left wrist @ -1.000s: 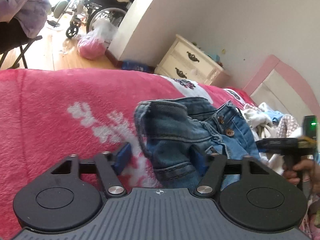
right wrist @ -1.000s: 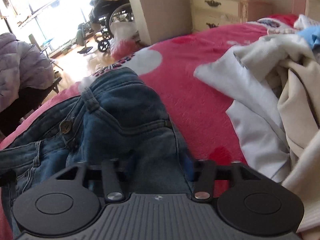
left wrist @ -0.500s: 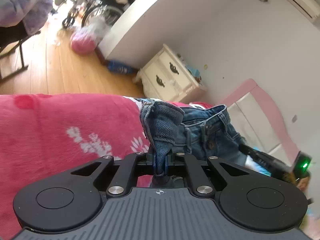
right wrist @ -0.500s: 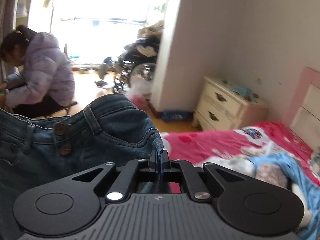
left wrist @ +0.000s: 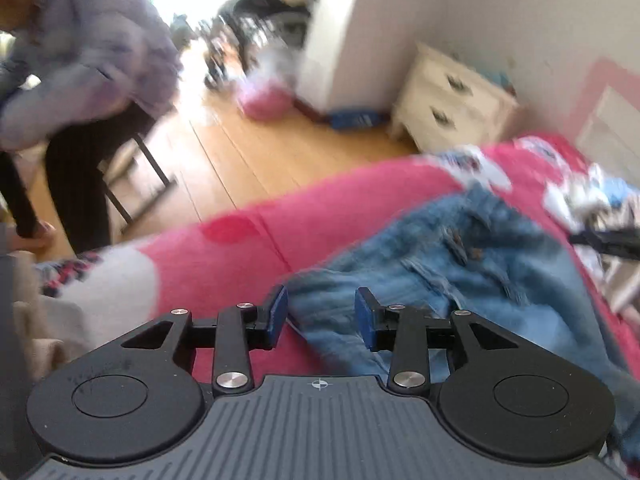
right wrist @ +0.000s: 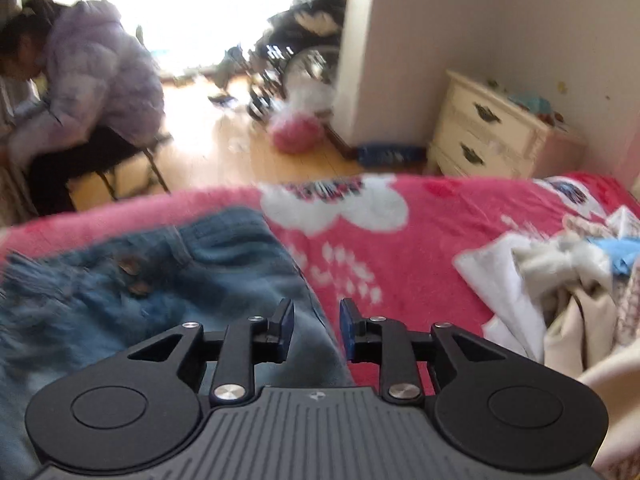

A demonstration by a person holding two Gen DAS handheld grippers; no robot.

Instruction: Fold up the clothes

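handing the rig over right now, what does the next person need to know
Left gripper: open, jaws just opened, nothing pinched; the jeans' edge lies below the gap.
Right gripper: open, jaws just opened, holding nothing, over the jeans' other edge.
Jeans lie released and rumpled on the pink blanket, buttons up. A pile of unfolded clothes sits to the right.
Done: no finished fold shows yet.
Left: fold the jeans, then the pile.
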